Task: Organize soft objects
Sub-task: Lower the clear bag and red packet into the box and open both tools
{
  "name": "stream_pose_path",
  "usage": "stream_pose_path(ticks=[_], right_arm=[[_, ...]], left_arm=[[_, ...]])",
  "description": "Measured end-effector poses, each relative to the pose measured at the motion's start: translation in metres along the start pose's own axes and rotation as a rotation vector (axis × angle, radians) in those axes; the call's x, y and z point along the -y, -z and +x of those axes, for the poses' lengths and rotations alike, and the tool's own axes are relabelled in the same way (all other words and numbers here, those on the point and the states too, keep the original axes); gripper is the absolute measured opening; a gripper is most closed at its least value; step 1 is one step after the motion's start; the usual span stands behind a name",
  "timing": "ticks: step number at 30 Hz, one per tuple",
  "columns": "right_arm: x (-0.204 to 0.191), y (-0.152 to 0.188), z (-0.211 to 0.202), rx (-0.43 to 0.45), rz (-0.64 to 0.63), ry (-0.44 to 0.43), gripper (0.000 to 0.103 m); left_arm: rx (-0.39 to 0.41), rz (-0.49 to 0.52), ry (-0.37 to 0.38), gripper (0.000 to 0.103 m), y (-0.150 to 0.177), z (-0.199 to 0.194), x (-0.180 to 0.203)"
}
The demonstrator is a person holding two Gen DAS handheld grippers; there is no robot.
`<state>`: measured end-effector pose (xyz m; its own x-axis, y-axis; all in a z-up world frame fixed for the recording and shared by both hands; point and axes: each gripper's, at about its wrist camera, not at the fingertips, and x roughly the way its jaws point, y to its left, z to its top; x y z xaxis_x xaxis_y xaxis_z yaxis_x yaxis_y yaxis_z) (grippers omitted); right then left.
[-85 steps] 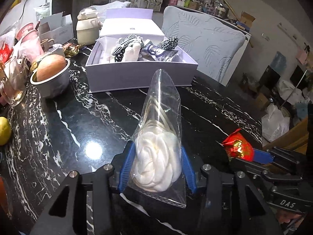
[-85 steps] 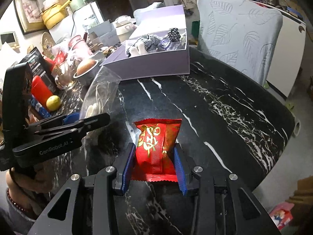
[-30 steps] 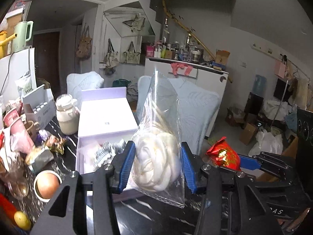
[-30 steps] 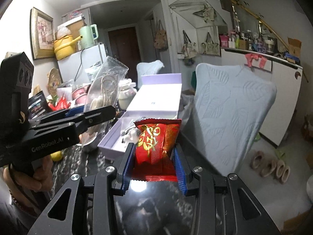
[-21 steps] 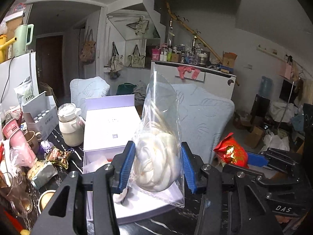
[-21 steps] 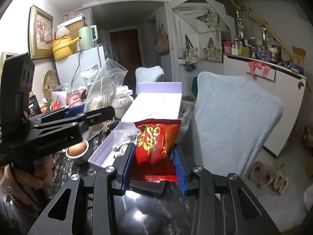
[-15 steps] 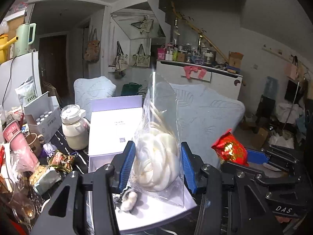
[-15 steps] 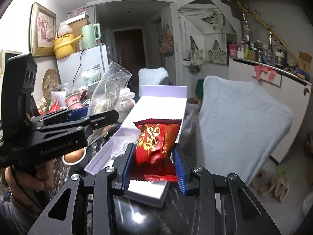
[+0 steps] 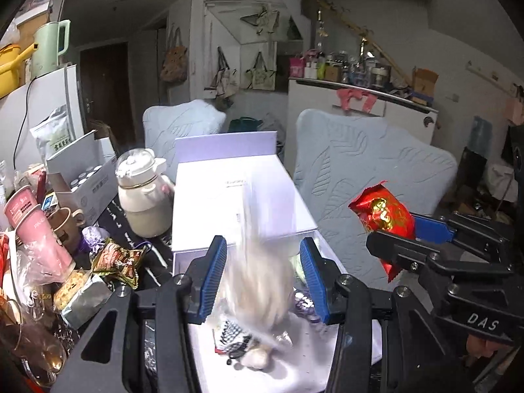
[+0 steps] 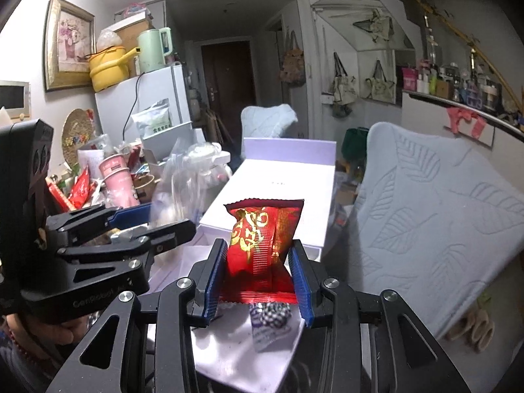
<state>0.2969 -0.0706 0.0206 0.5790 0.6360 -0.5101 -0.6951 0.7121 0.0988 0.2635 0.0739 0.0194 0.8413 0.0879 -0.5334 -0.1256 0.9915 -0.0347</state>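
Both grippers hung over the lavender box (image 9: pixel 242 196) — left gripper (image 9: pixel 263 276) clamping the bagged white bundle (image 9: pixel 258 281), right gripper (image 10: pixel 258 278) pinching the red packet (image 10: pixel 262 239) — best lowered inside before letting go.

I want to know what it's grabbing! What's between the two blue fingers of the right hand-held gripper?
A shiny red packet sits pinched between the blue fingers of the right hand-held gripper, above the open lilac box. The right wrist view shows it best.

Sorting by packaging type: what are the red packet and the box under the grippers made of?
The red packet looks like glossy foil or plastic film: shiny, crinkled, with crimped serrated ends and gold print. The lavender box seems to be rigid matte cardboard, with flat stiff panels and crisp edges; I can't confirm either by sight.
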Motion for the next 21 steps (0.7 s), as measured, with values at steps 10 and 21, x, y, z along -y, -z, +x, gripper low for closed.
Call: stream_pose_path(ticks=[10, 21], right_arm=[[0.009, 0.009, 0.048, -0.077, 0.024, -0.03, 0.038], [0.013, 0.025, 0.081, -0.142, 0.04, -0.02, 0.038]], left_arm=[[-0.129, -0.024, -0.009, 0.046, 0.02, 0.052, -0.013], [-0.228, -0.042, -0.034, 0.046, 0.038, 0.086, -0.022]])
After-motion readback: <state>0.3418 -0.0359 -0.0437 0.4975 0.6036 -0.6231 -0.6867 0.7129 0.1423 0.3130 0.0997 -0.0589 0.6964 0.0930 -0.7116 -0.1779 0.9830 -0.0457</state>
